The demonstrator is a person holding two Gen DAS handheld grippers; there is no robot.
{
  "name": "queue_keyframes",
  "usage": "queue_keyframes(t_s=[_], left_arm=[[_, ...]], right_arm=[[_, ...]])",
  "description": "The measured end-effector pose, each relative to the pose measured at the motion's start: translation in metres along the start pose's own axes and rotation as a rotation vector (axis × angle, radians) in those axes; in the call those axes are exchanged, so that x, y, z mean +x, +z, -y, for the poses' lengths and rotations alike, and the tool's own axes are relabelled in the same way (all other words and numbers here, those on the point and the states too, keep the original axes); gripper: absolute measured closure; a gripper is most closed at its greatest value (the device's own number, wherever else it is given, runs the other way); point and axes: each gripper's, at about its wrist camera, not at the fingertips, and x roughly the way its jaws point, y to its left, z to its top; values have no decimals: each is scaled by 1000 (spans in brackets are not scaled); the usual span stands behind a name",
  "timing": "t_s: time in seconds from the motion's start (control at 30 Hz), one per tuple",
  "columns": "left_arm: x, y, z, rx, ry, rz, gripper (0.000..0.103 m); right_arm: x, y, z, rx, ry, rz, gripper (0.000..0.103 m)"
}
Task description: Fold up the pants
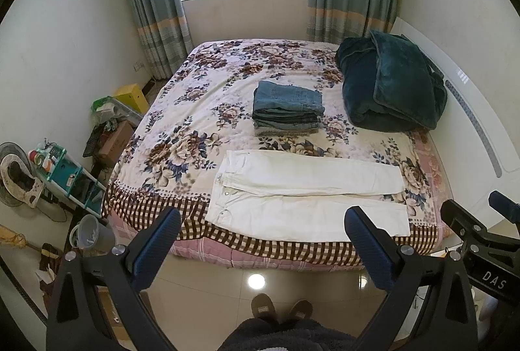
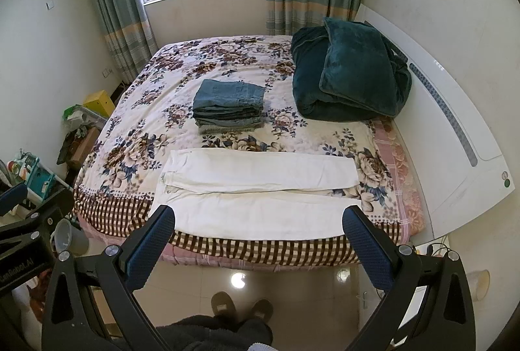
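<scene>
Ahead of both tools spreads the floral bed (image 1: 201,81), white pants (image 1: 308,195) flat along its near edge, denim stack (image 1: 287,108) beyond. The left gripper (image 1: 261,250) and right gripper (image 2: 258,245) hover short of the pants, jaws spread wide, empty.

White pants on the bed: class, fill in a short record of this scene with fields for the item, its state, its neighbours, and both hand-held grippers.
item: white pants
state: spread flat near the front edge of the bed, legs side by side, waist at left, not yet folded
behind it: stack of folded jeans
far right: dark green blanket
left hand-held gripper: open, holding nothing
right hand-held gripper: open, holding nothing
</scene>
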Motion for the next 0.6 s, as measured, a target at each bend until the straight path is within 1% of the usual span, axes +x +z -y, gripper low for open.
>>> queue_keyframes(t_s=[0.6], left_arm=[[-3, -1, -2, 1, 0, 6, 0]], right_arm=[[-6, 0, -4, -5, 6, 2, 0]])
